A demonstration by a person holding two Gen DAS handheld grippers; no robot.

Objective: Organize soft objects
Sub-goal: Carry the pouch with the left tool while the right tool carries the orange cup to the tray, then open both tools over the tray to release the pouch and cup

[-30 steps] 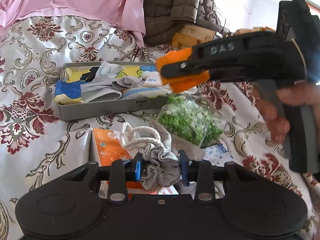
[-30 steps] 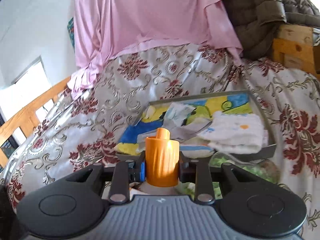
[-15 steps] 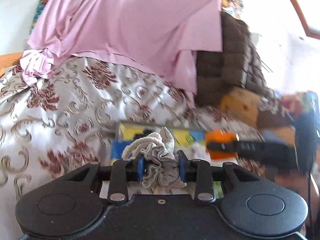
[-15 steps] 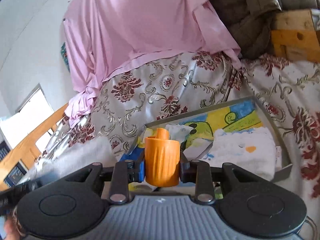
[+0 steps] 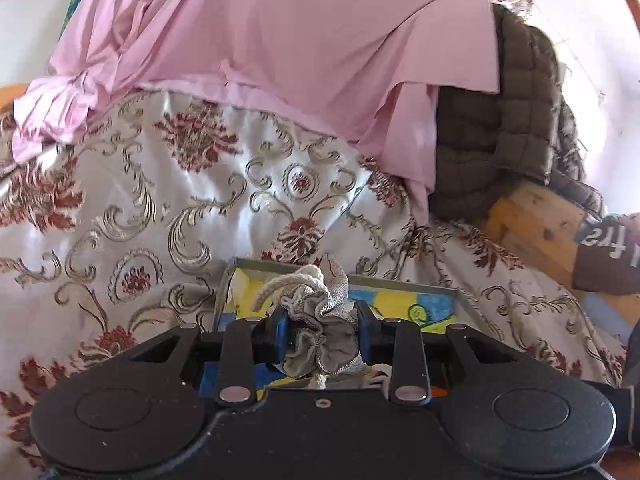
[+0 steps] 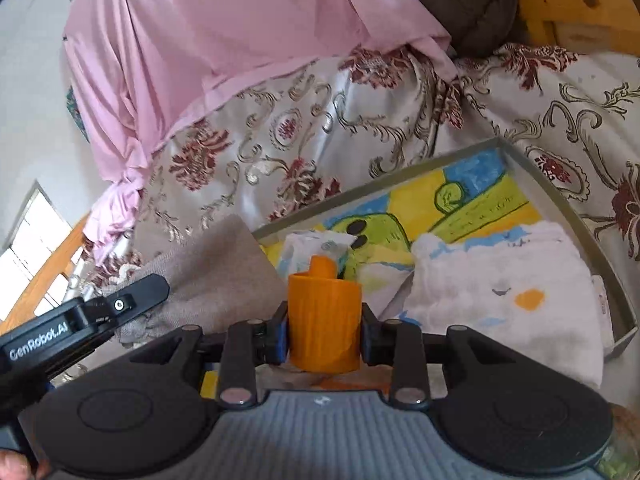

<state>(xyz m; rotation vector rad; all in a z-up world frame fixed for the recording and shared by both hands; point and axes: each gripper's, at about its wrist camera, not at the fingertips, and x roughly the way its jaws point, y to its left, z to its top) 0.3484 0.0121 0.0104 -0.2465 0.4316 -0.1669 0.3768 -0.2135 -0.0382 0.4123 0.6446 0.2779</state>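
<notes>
Grey drawstring pouch (image 5: 320,332) pinched in left gripper (image 5: 322,334) marked "GenRobot.AI", orange cap (image 6: 325,320) pinched in right gripper (image 6: 325,332)

**Bedroom backdrop: patterned bedspread, daylight from the side**

Bed covered w/ a shiny cream bedspread (image 5: 168,200), dark-red flowers and grey-gold scrolls all over it. Pink sheet (image 5: 280,40) draped over the head end, bunched into pleats at its lower left corner. Beside it, a dark brown quilted blanket or jacket (image 5: 492,128), can't tell which, heaped against pale wooden boards (image 5: 532,224) w/ knots showing. Plain white wall (image 6: 28,92) behind the pink sheet. In the right wrist view, lower left: window (image 6: 36,248) w/ bright daylight coming through, and an orange-brown wooden rail (image 6: 52,276) running diagonally below it. Light overall soft, natural; satin sheen on the bedspread.
</notes>
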